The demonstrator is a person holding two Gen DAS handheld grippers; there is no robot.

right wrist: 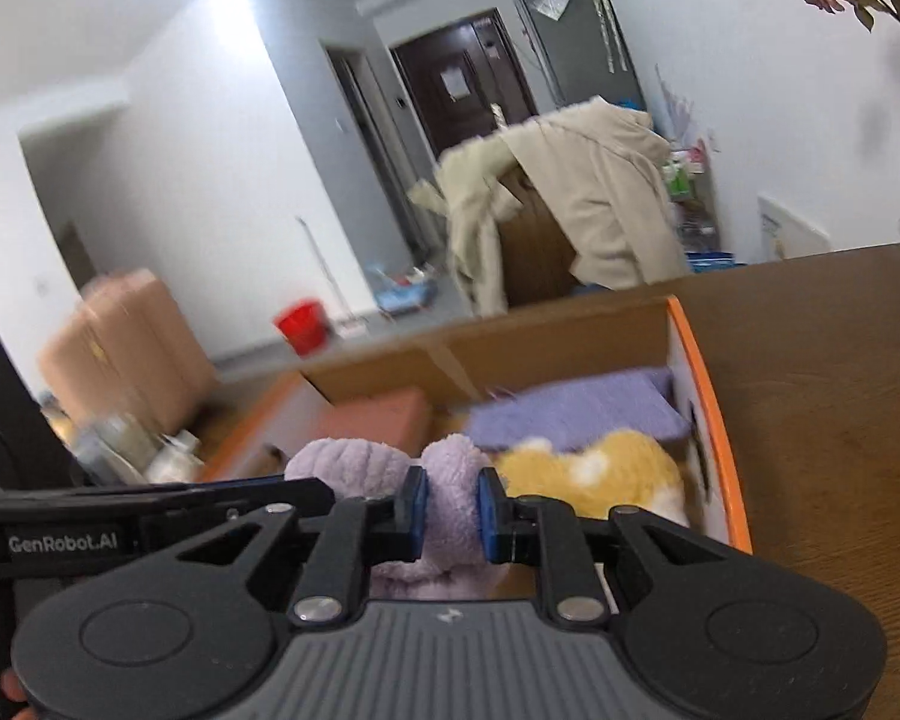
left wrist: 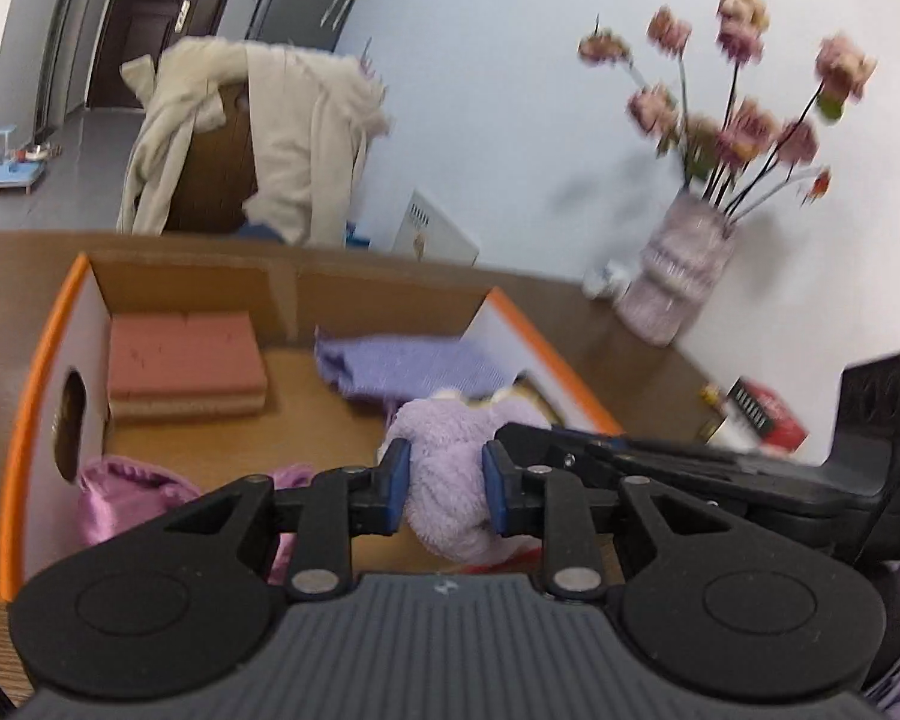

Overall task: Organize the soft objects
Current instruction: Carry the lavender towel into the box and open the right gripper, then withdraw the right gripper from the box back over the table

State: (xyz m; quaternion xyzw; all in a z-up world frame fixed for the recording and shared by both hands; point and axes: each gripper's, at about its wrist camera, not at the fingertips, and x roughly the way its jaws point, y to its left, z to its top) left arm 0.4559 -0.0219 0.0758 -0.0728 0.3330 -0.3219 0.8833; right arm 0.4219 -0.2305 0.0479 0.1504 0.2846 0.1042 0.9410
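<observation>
My left tongs point(left wrist: 444, 489) and right tongs point(right wrist: 453, 510) both pinching one fluffy lilac plush point(left wrist: 450, 468), above my orange-edged cardboard box point(left wrist: 24, 396), ribbed purple cloth point(left wrist: 414, 363), salmon foam block point(left wrist: 186, 360), fuzzy yellow toy point(right wrist: 606, 468)

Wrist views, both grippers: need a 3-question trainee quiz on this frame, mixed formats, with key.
1. True or false: the left gripper and the right gripper are both shut on the same lilac plush toy.
2. Multiple choice: what lies in the far left corner of the cardboard box, as the left wrist view shows it?
A. yellow plush
B. pink foam block
C. glass vase
3. Fill in: the folded purple cloth lies just behind the ____ plush in the right wrist view.

Key: 1 true; 2 B, the pink foam block; 3 yellow.
</observation>
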